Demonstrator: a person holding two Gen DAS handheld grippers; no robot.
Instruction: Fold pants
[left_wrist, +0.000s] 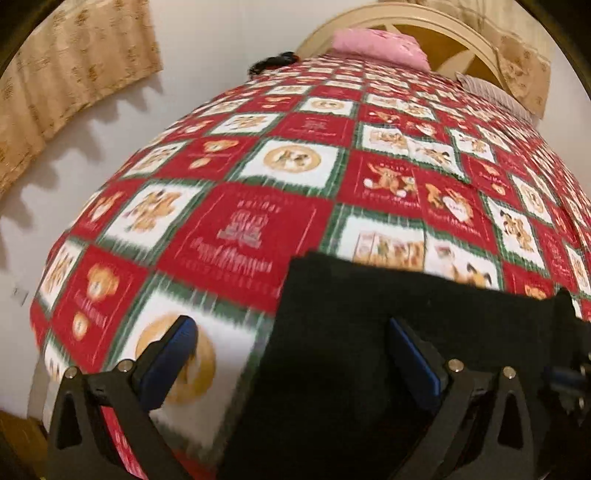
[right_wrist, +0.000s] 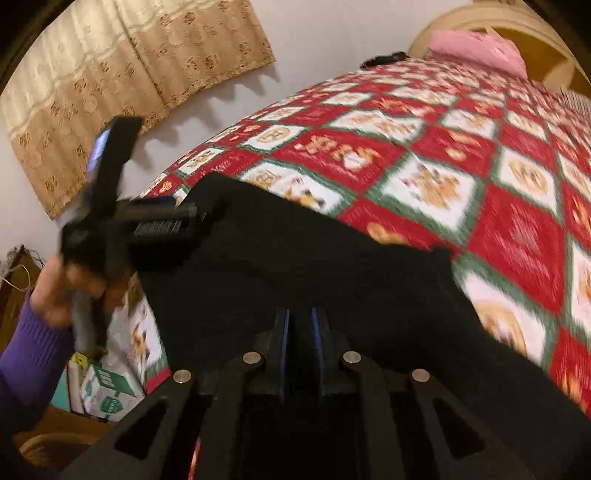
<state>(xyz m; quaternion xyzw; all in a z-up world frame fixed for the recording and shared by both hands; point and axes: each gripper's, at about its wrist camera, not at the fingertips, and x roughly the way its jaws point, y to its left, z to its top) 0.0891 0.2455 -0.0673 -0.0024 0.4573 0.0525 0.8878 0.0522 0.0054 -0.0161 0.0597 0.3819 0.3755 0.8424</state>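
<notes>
From the left wrist, the left gripper (left_wrist: 291, 354) stands wide over the black pants (left_wrist: 388, 332) on the patchwork quilt (left_wrist: 240, 221). From the right wrist, the right gripper (right_wrist: 300, 321) is nearly closed, pinching pants fabric.

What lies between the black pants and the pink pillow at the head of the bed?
Only the red checked bedspread lies between the black pants and the pink pillow; the left wrist view shows that stretch.

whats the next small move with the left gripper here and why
Probably bring the left gripper onto the near left edge of the black pants and close. Its jaws stand wide open, gripping nothing, while the right gripper looks nearly shut on the cloth, so only one side is held for the fold.
</notes>
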